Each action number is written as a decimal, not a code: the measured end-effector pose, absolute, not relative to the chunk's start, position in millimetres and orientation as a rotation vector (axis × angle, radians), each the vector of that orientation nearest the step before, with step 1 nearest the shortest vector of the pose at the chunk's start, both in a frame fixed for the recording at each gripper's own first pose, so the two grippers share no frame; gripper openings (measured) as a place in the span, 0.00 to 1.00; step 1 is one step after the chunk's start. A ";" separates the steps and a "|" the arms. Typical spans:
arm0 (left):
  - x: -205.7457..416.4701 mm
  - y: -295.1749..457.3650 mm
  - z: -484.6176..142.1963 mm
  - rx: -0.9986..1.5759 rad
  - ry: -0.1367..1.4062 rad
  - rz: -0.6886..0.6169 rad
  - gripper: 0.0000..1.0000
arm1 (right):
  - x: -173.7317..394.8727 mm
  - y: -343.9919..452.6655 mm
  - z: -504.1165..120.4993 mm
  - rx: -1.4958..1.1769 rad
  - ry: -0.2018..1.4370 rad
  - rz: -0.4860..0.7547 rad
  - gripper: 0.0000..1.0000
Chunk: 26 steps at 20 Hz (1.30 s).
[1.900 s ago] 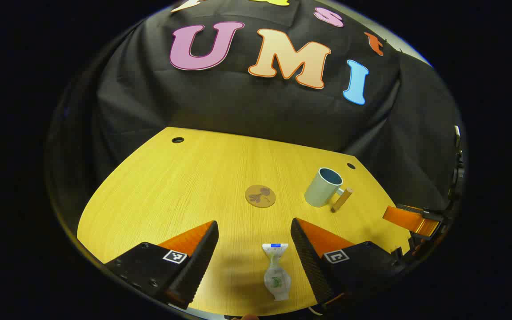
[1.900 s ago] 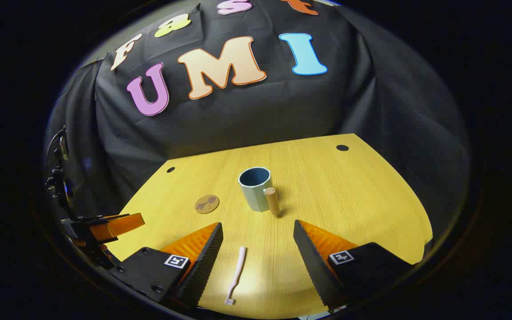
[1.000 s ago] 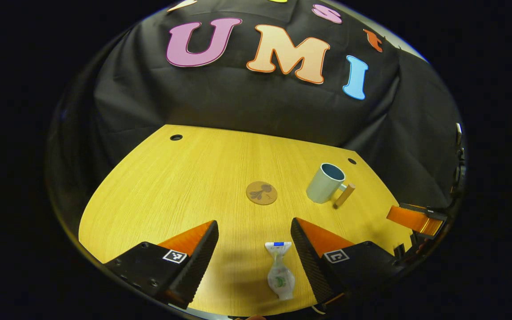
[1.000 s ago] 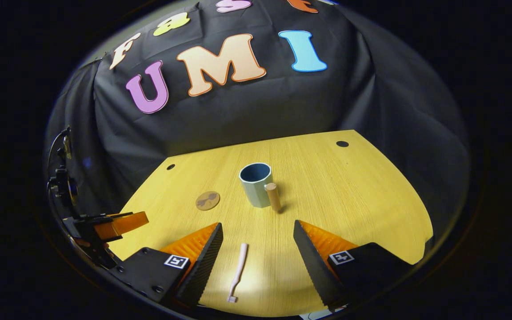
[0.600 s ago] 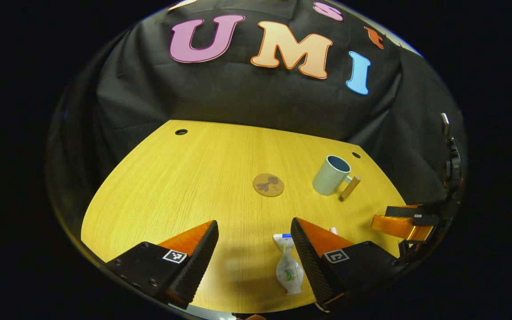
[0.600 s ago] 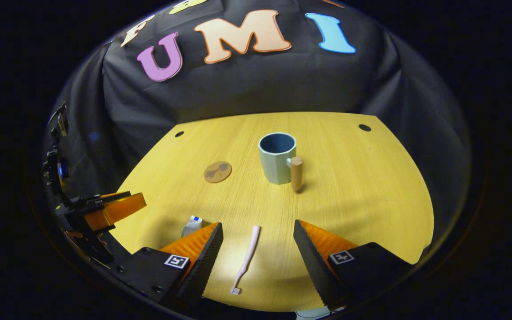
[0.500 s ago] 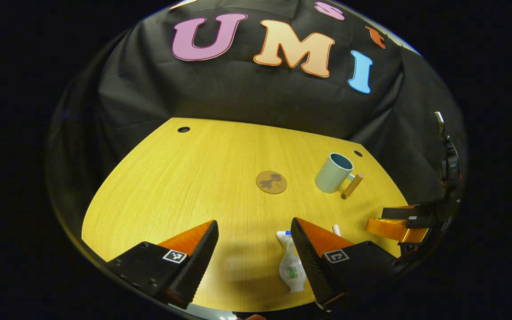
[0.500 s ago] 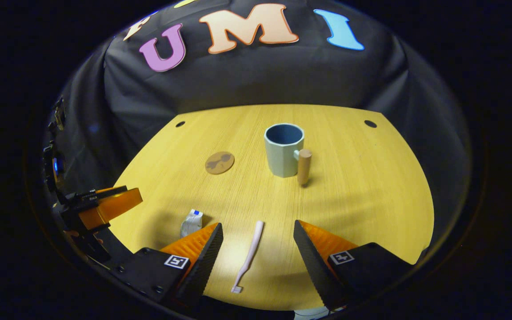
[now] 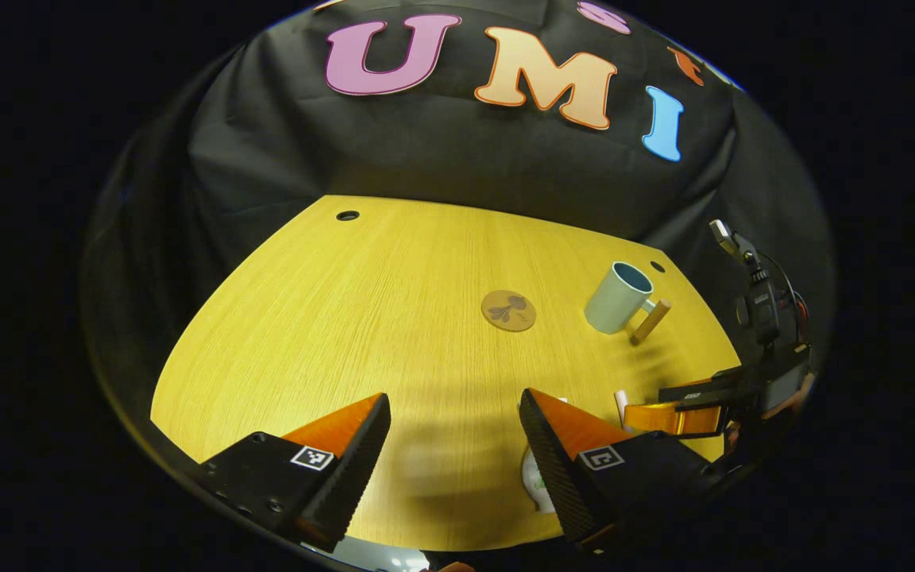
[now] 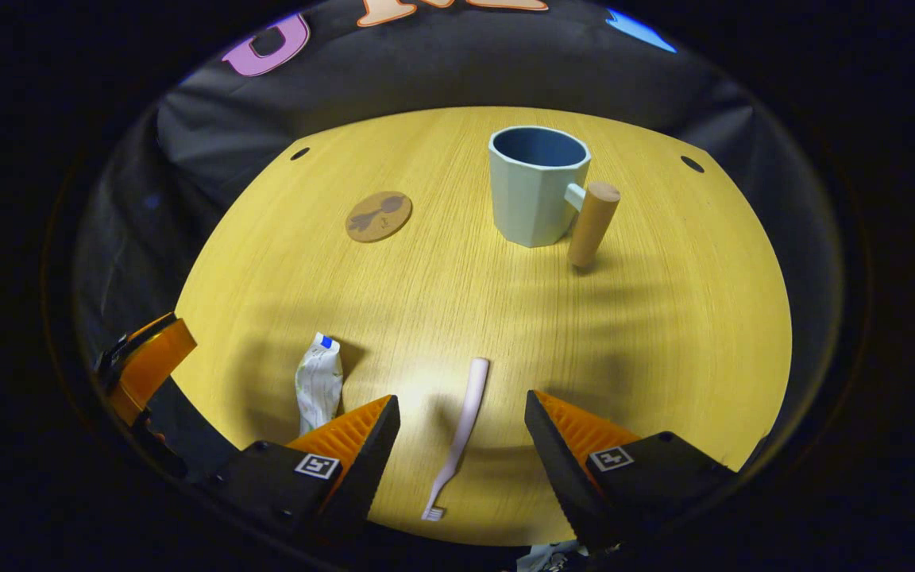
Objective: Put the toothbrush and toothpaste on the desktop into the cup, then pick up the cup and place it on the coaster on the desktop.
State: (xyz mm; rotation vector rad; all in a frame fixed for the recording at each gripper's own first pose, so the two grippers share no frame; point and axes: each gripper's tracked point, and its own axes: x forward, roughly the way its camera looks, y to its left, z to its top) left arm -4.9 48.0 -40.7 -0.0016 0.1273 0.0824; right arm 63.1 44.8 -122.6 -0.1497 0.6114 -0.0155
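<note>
Wood-grain desktop (image 10: 664,334), slim toothbrush (image 10: 461,421) between spread right hand-held gripper (image 10: 461,445) fingers, left hand-held gripper (image 9: 453,445) likewise spread.

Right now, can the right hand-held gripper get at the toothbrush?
Probably yes: the toothbrush lies flat on the table between the right hand-held gripper's open fingers, nothing over it.
</note>
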 end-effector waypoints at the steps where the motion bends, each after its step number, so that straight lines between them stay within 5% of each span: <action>1: -4.1 47.4 -42.7 -0.003 0.133 0.081 0.96 | 65.9 43.3 -125.2 -0.150 0.626 -0.026 0.97; 6: 2.1 45.3 -44.8 0.008 0.153 0.071 0.95 | 80.0 37.3 -138.4 -0.148 0.677 -0.080 0.80; 11: 6.8 41.2 -47.0 0.020 0.175 0.056 0.95 | 84.8 33.5 -144.8 -0.133 0.705 -0.109 0.46; 12: 7.1 40.7 -46.7 0.019 0.179 0.054 0.95 | 84.9 33.8 -145.0 -0.130 0.710 -0.111 0.58; 15: 9.5 40.8 -47.8 0.022 0.189 0.056 0.95 | 84.5 34.0 -148.8 -0.134 0.728 -0.116 0.22; 26: 13.7 19.7 -65.1 0.021 0.311 0.022 0.95 | 83.3 30.6 -148.0 -0.118 0.727 -0.104 0.07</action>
